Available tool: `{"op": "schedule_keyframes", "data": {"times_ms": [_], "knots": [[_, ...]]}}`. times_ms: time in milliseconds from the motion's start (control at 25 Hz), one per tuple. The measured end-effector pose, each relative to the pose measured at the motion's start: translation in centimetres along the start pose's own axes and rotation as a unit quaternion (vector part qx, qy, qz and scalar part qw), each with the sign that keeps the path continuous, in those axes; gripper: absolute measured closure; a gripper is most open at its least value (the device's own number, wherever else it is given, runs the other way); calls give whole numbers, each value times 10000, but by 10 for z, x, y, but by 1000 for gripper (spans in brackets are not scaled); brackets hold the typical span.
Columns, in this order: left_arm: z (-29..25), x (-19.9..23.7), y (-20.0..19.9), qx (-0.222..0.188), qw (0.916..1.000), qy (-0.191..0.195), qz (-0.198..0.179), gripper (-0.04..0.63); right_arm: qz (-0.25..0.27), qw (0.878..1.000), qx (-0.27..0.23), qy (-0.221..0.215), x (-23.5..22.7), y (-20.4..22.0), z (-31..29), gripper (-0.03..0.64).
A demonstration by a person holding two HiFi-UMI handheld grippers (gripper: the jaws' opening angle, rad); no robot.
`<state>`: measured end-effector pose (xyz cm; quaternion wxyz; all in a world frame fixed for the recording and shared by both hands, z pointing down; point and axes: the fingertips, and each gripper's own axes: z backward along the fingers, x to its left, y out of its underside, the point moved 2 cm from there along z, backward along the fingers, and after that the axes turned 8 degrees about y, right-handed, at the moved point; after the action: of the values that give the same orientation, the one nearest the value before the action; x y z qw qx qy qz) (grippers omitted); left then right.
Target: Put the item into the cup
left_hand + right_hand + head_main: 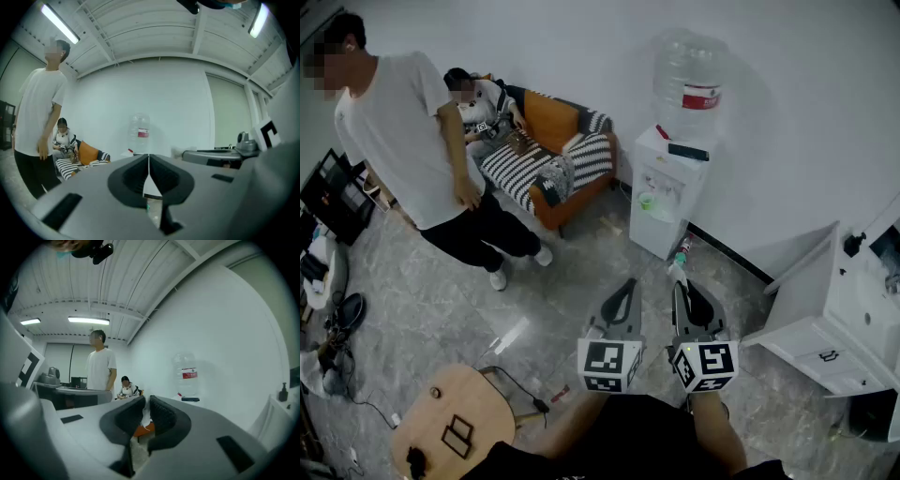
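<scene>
Both grippers are held out in front of me above the grey tiled floor. My left gripper [627,284] [149,157] is shut, its jaw tips touching with nothing between them. Just to its right, my right gripper [679,286] [146,399] is also shut and empty, with only a thin slit between its pads. Both point towards a white water dispenser [670,183] with a clear bottle [689,75] [139,133] [186,376] on top. A small pale green object [649,202] sits at the dispenser's tap recess. I cannot tell what it is. No cup or item to carry shows clearly.
A person in a white shirt [412,141] stands at the left. Another person [483,108] sits on an orange and striped sofa [562,159]. A round wooden stool [455,417] is at my lower left and a white cabinet [834,319] stands at the right.
</scene>
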<state>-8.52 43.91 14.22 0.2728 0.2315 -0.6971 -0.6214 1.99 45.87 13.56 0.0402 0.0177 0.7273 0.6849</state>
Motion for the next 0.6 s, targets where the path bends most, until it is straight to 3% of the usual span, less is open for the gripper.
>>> {"op": "schedule_keyframes", "data": {"times_ms": [600], "knots": [[5,-16,1,7,10000,66,-12,578,-145,9999,-17,-84,-4,0,14,572]]}}
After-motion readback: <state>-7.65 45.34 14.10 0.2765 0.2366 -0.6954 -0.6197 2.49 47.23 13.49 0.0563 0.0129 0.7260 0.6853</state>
